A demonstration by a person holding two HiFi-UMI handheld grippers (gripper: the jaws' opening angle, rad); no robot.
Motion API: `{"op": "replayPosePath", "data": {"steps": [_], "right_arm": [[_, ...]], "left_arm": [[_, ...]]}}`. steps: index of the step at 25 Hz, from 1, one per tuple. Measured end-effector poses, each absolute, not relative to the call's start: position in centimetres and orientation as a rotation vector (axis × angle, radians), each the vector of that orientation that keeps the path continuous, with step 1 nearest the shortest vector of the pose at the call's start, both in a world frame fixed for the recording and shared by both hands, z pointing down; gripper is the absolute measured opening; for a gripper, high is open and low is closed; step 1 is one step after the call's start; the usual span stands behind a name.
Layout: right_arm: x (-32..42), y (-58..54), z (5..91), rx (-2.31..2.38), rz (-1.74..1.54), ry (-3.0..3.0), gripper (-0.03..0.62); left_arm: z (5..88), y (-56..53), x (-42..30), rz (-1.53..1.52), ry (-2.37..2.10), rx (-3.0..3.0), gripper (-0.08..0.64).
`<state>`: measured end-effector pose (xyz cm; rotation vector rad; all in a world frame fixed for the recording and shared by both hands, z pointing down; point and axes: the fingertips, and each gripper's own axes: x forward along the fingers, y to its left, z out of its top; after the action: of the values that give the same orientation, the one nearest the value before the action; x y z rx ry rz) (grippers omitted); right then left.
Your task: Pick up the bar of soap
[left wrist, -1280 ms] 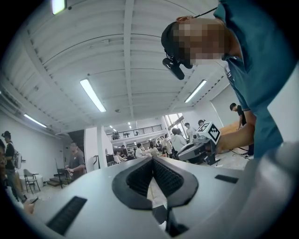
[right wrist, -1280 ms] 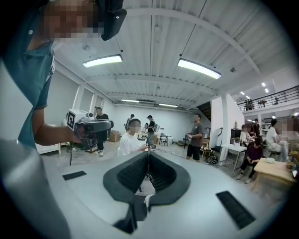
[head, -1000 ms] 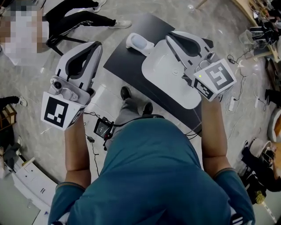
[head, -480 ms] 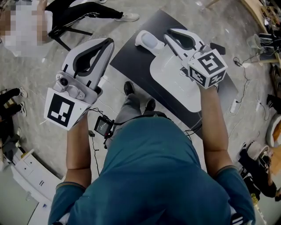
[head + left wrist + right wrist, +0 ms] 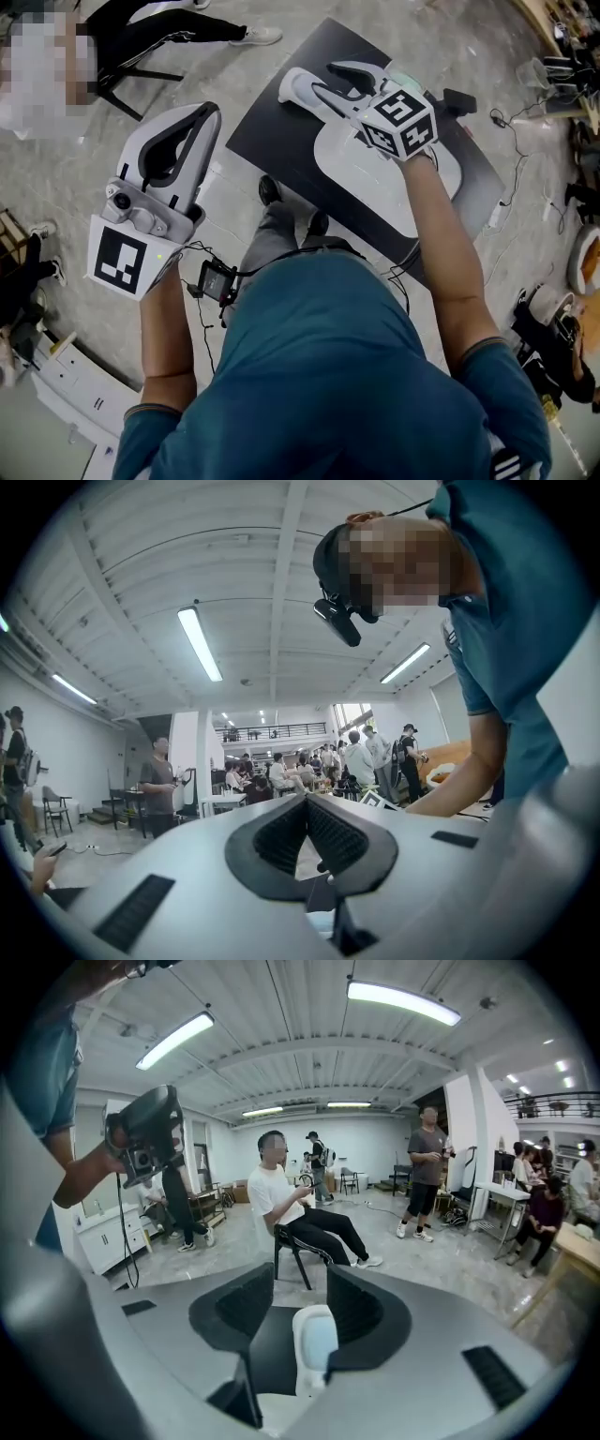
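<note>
A pale blue bar of soap (image 5: 317,1342) lies in a white dish (image 5: 292,89) at the far left end of a white tray (image 5: 375,192) on a black table (image 5: 267,127). My right gripper (image 5: 336,81) reaches over the tray to the dish. Its jaws are opening, and in the right gripper view (image 5: 298,1274) the soap shows in the gap, lower down, with neither pad pressing on it. My left gripper (image 5: 206,109) hangs left of the table over the floor, shut and empty, pointing into the room (image 5: 306,801).
A seated person (image 5: 150,33) on a chair is beyond the table's far left corner. A small device with cables (image 5: 217,277) lies on the floor by my feet. More cables and clutter (image 5: 553,75) line the right side.
My right gripper has moved forward and left across the tray to the soap dish, and its jaws have parted. The left gripper has stayed roughly where it was.
</note>
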<state>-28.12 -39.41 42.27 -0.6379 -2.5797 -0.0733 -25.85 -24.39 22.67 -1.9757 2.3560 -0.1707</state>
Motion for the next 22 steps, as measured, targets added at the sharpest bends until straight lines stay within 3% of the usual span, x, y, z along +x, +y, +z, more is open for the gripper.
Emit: {"op": "replayPosePath", "data": {"steps": [11, 22], "right_arm": [[-30.4, -39.5, 51.4, -0.633, -0.143, -2.373, 0.262], [-30.9, -40.4, 58.5, -0.616, -0.205, -2.211, 0.293]], "left_arm": [[24.4, -24.1, -27.7, -0.143, 2.385, -2.011, 0.003], [26.4, -23.5, -29.3, -0.127, 2.406, -2.035, 0.003]]}}
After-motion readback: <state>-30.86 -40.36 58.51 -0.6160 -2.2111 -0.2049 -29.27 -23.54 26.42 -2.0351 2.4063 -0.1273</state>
